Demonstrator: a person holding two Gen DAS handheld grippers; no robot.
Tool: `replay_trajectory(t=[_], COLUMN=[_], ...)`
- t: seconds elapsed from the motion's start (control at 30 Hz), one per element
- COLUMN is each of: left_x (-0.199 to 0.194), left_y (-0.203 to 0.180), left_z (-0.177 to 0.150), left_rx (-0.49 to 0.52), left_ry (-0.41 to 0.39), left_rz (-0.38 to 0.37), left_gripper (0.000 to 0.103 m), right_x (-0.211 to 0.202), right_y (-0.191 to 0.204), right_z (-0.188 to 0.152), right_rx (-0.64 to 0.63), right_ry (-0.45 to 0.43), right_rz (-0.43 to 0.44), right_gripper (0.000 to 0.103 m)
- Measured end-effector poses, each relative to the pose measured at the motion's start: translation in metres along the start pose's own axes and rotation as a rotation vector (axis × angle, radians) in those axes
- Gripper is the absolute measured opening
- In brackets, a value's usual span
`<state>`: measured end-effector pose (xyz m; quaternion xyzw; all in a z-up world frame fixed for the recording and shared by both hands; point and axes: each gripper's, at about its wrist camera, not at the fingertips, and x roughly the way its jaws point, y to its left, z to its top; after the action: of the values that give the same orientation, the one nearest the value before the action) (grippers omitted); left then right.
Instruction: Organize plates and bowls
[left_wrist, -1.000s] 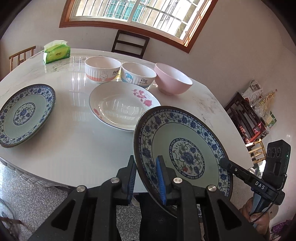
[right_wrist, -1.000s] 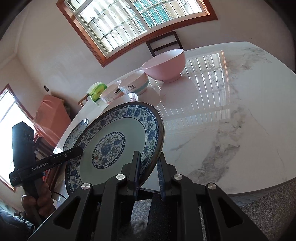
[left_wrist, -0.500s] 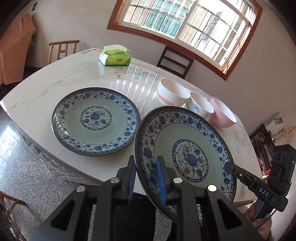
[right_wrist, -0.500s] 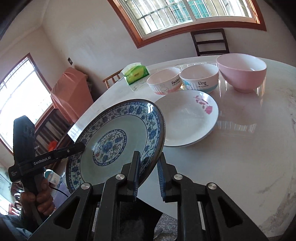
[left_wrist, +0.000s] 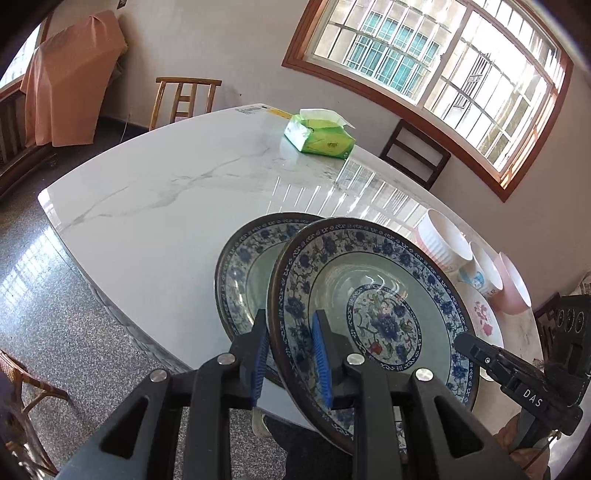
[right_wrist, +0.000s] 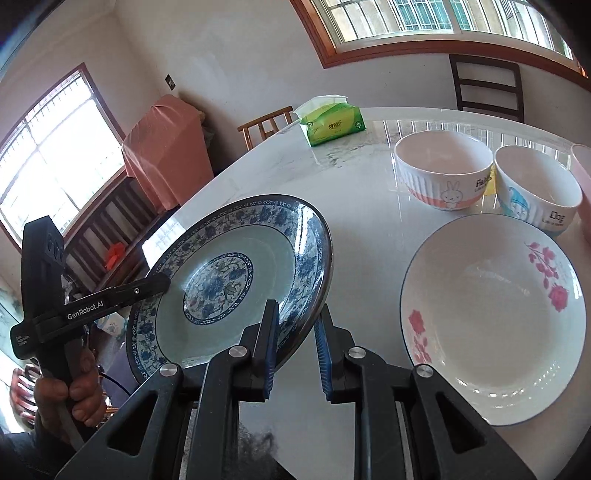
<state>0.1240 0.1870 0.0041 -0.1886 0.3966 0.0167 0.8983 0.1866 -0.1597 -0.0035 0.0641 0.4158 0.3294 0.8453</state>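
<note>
Both bowls (right_wrist: 443, 173) and the white plate (right_wrist: 495, 317) sit empty.

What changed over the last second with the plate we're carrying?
The held blue-patterned plate has travelled left along the table, from beside the white floral plate to above the second blue plate, now overlapping it. Both claws, left and right, stay clamped on its opposite rims. The bowls and tissue pack haven't moved.

"GenRobot.AI" on left tool (right_wrist: 88, 312); "DAS" on right tool (left_wrist: 532, 393)
</note>
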Motion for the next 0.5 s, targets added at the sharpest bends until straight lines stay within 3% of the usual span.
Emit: replay_trajectory(t=[0.5], left_x=[0.029], left_y=[0.029], left_z=[0.02], left_rx=[-0.024], left_ry=[-0.002], left_rz=[0.025], left_gripper=[0.023], right_x=[0.041], right_y=[0.012], right_z=[0.02], right_rx=[-0.064], right_ry=[0.015], right_rz=[-0.039], right_gripper=[0.021])
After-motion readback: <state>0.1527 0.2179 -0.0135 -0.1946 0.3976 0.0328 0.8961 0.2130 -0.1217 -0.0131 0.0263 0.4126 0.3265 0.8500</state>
